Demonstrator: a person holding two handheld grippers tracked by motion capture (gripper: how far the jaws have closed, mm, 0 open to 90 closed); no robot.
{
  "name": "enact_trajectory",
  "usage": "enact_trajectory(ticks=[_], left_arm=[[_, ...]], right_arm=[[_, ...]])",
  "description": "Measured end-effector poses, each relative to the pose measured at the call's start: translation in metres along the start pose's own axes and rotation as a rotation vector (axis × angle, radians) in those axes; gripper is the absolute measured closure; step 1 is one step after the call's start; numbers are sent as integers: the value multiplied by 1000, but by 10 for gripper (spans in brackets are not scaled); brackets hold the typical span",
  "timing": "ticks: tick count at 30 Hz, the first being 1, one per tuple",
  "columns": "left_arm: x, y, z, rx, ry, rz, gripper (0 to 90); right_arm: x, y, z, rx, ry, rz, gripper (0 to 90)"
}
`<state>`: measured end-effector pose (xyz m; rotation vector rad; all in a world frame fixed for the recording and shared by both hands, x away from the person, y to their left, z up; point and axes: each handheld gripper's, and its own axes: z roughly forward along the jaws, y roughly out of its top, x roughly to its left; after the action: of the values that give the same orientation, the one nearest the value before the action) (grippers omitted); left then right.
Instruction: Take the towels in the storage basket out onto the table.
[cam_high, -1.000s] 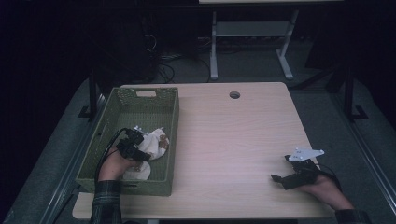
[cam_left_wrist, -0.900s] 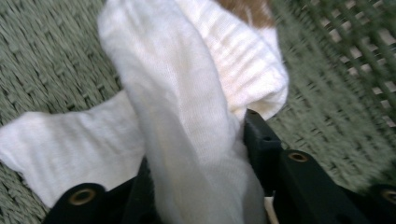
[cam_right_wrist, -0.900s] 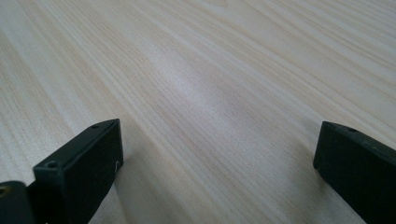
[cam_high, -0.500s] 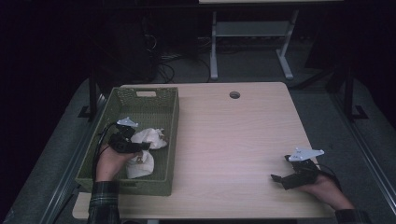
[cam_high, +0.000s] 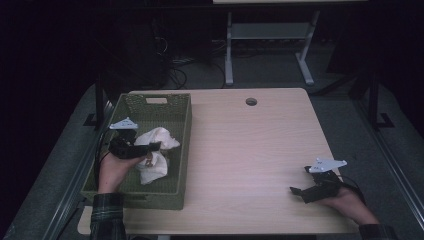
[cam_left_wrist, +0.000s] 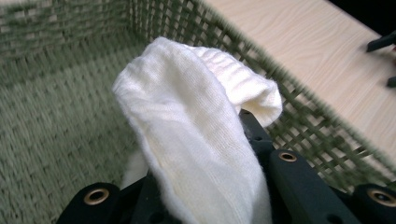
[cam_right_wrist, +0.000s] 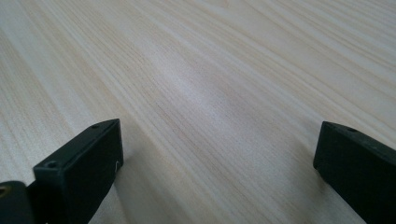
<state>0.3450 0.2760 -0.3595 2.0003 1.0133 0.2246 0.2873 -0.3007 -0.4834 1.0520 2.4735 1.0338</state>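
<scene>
Sock (cam_left_wrist: 196, 140) pinched in left gripper (cam_high: 150, 148) near basket wall (cam_high: 186, 131) — right gripper (cam_high: 298, 192) spread wide on bare table (cam_high: 250, 150).

- Dim high view; black surroundings, table (cam_high: 250, 150) evenly lit.
- Left gripper view: basket (cam_left_wrist: 56, 116) weave blurred at the edges.
- Right gripper view: soft glare mid-frame.
</scene>
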Motion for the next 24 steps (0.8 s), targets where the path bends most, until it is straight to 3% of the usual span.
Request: enact_trajectory(ticks=[10,15,24], left_arm=[[-9,19,-11,-64,-21,23,743],[-14,32,-12,-95,-56,34,744],[-33,56,-3,-126,-120,74,746]], right_arm=[[0,0,0,1,-2,-1,9],[0,0,0,0,0,1,9],[0,0,1,-3,-2,3,10]])
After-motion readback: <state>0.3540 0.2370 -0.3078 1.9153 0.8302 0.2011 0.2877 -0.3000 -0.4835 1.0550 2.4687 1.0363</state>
